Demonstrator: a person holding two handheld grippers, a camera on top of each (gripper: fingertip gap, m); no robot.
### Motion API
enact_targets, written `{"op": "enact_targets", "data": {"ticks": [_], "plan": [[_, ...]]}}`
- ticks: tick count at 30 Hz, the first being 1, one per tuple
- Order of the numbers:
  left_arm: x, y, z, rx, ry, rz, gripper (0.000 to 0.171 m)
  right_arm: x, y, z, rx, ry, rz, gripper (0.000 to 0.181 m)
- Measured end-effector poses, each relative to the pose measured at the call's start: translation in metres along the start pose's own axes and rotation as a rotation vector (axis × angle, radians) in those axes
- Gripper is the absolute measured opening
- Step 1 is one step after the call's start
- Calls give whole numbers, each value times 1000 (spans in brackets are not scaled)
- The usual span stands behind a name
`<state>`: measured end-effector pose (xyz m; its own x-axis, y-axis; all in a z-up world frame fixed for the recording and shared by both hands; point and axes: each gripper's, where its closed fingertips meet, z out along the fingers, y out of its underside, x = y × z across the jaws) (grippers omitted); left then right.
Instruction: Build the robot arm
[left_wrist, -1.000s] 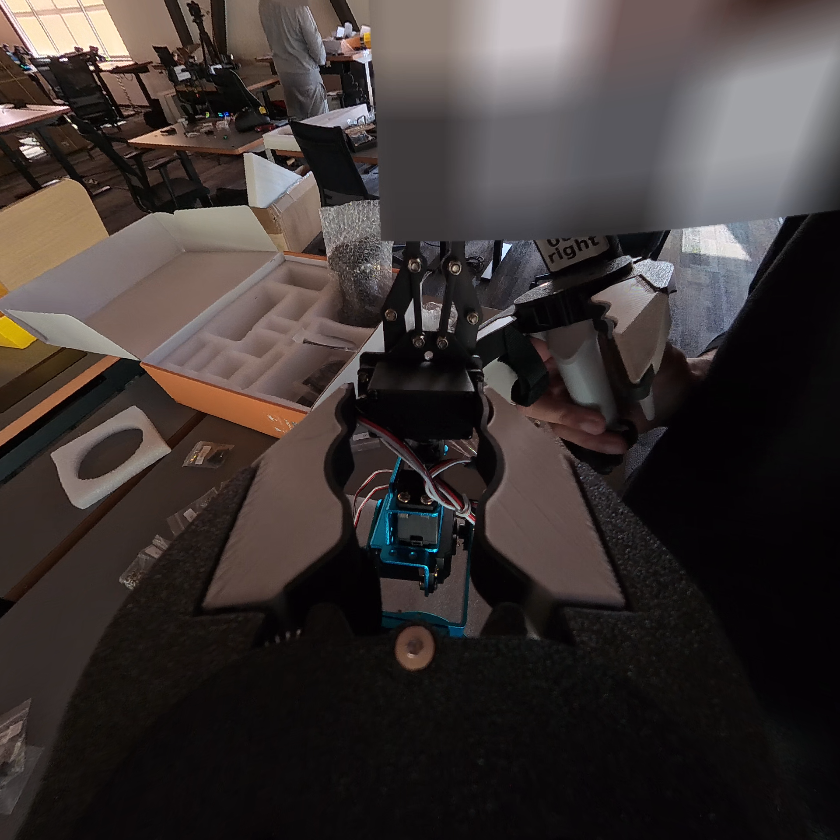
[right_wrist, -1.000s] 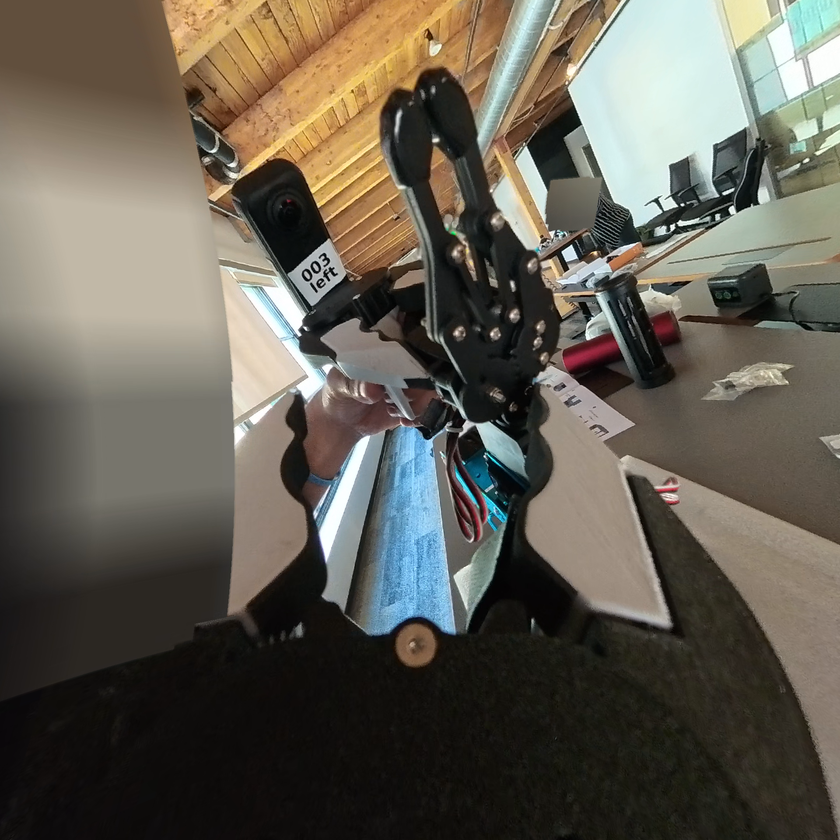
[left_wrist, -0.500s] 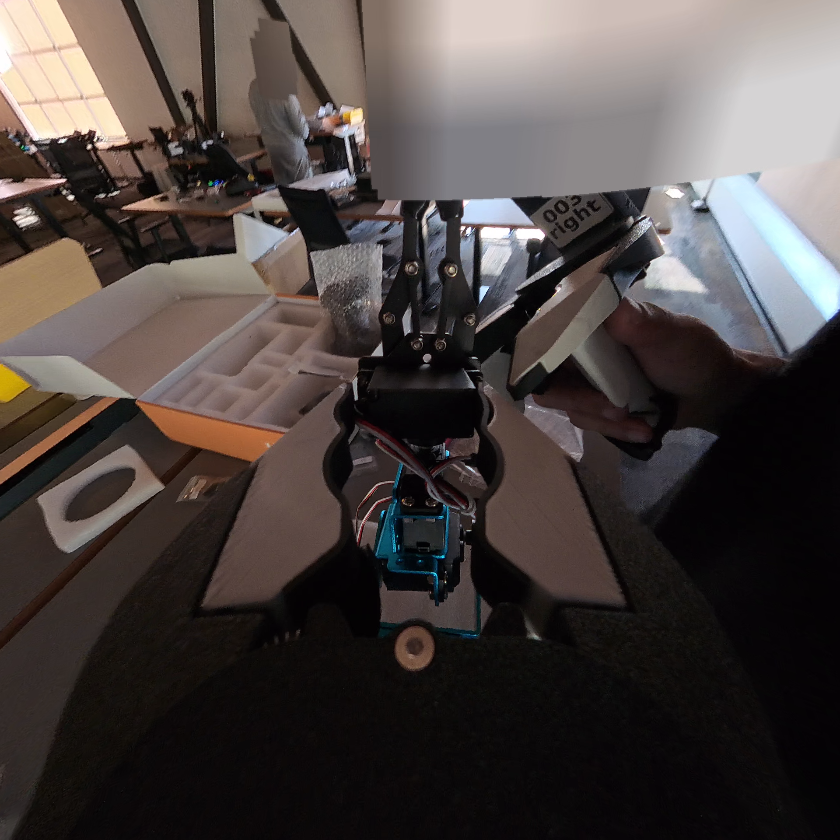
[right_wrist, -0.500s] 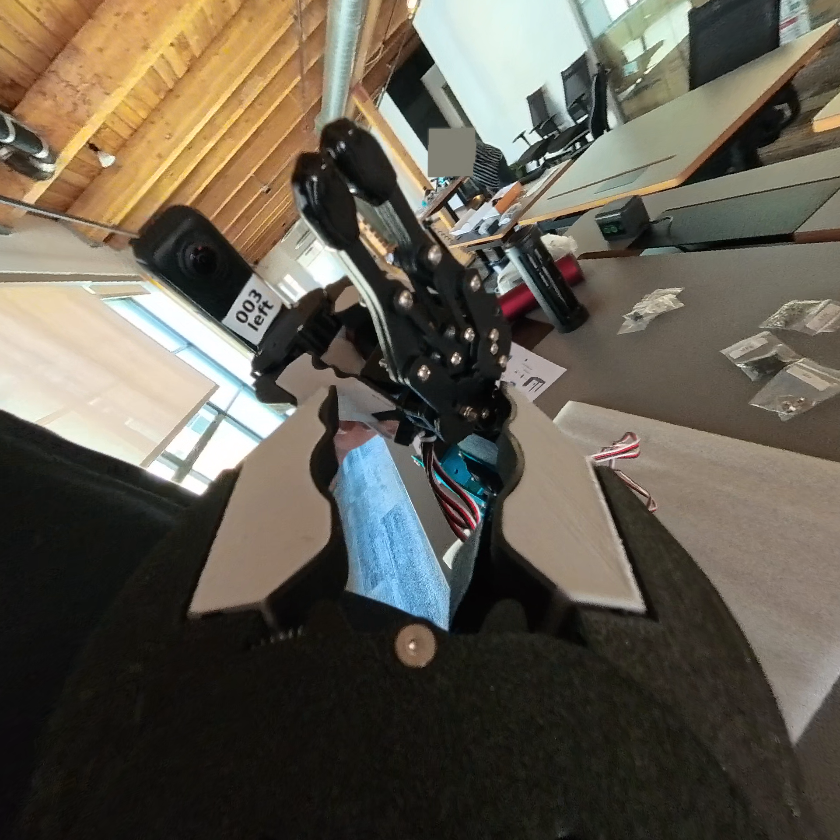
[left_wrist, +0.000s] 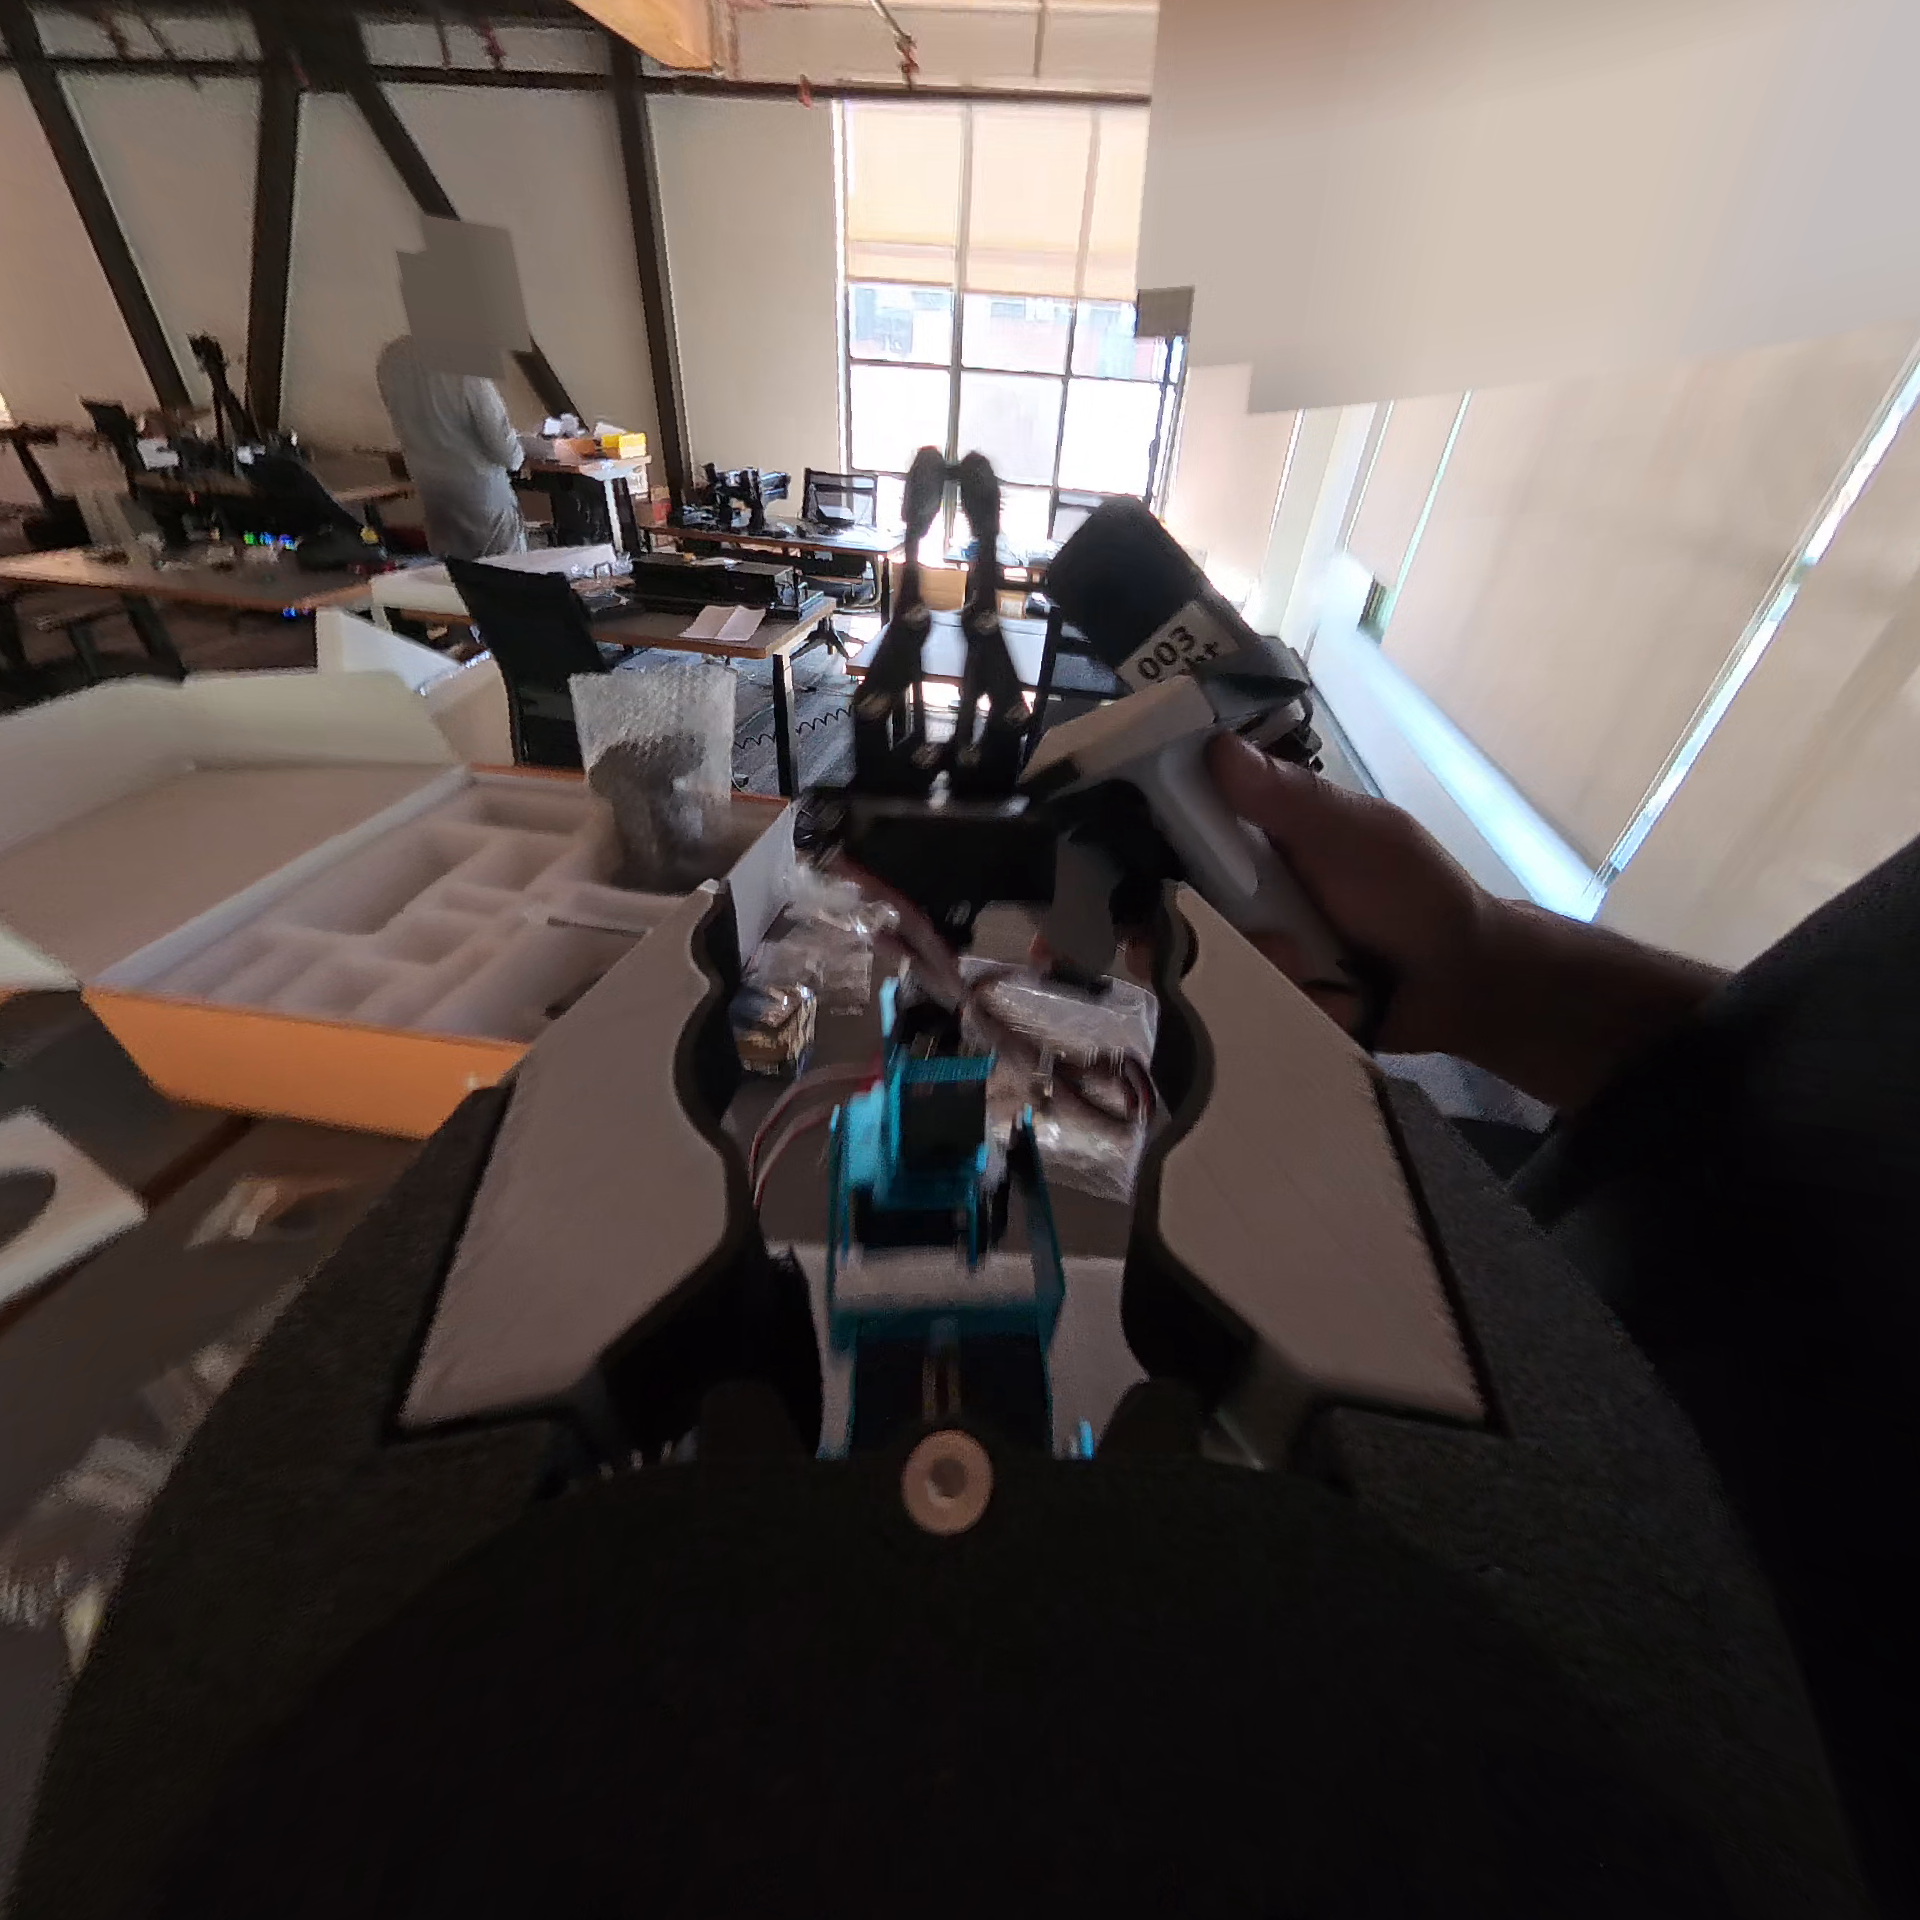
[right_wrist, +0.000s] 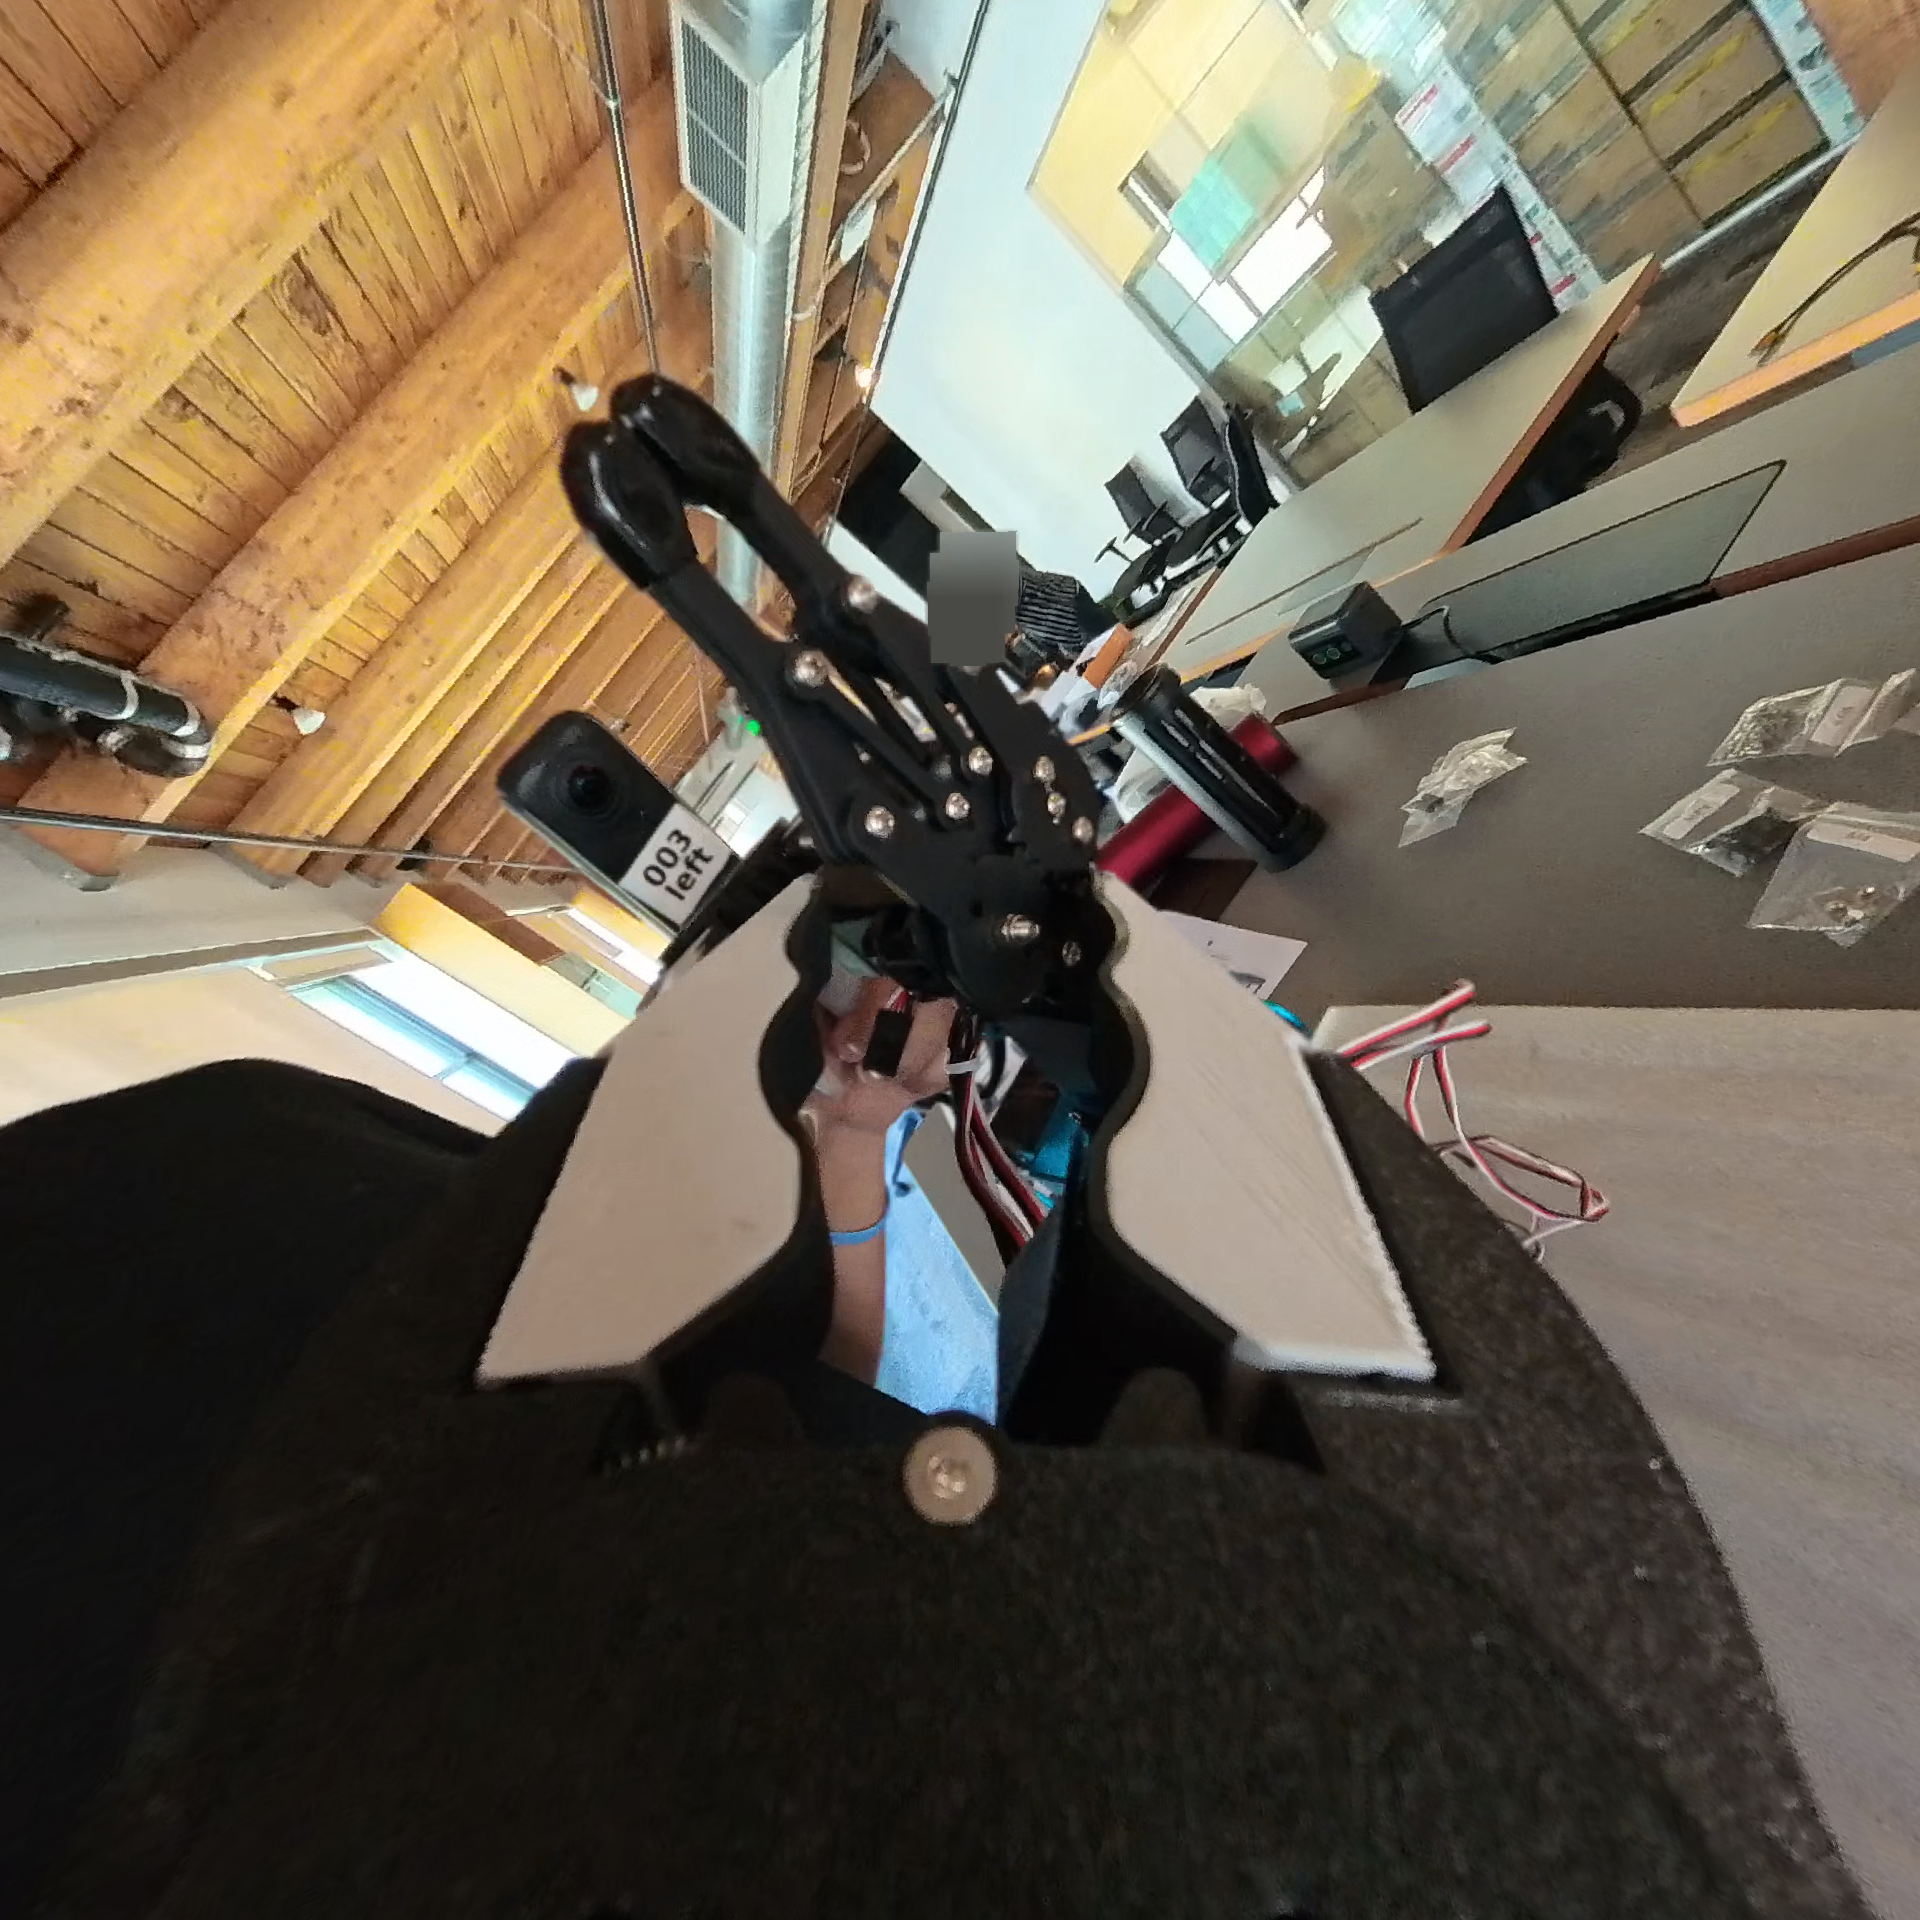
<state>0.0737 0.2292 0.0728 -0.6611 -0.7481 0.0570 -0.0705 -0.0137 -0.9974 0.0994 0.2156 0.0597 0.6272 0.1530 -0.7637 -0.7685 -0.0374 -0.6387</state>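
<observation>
A small robot arm has a black claw (right_wrist: 831, 717), a black servo block, blue metal brackets (left_wrist: 914, 1143) and red, white and brown wires. My right gripper (right_wrist: 961, 904) is shut on the black base of the claw, which sticks out past the fingertips with its tips together. My left gripper (left_wrist: 940, 914) is open. The blurred blue bracket lies between its fingers without clearly touching them. In the left wrist view the claw (left_wrist: 945, 644) stands upright just beyond the fingertips, with the right gripper (left_wrist: 1132, 769) and a hand clamping it from the right.
An open box with a white foam insert (left_wrist: 343, 935) and a bubble-wrapped roll (left_wrist: 655, 769) stand to the left. Bags of small parts (left_wrist: 1070, 1081) lie under the arm. A black cylinder (right_wrist: 1216, 769), several screw bags (right_wrist: 1787, 831) and loose wires (right_wrist: 1455, 1122) lie on the table. A person (left_wrist: 457, 457) stands far off. My right fingertips sit around 4 cm from my left ones.
My left gripper has opened and let go of the black servo block. My right gripper has closed onto the claw's base. Both views have tilted upward.
</observation>
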Motion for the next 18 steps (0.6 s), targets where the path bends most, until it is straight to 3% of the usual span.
{"op": "enact_targets", "data": {"ticks": [2,4,9,14,18], "plan": [[-6,16,-21,-47,-15,-40,90,-2,1,0,12,9,-27,48],[-14,50,-36,-167,-65,-41,104,-7,4,2,5,8,-64,53],[-2,108,-49,-265,-52,-83,112,-12,10,7,-5,72,-228,74],[-3,132,-36,-281,-87,-57,103,-7,14,12,-20,241,-389,77],[-1,128,-30,-227,-73,-79,80,-3,12,16,1,365,-427,72]]}}
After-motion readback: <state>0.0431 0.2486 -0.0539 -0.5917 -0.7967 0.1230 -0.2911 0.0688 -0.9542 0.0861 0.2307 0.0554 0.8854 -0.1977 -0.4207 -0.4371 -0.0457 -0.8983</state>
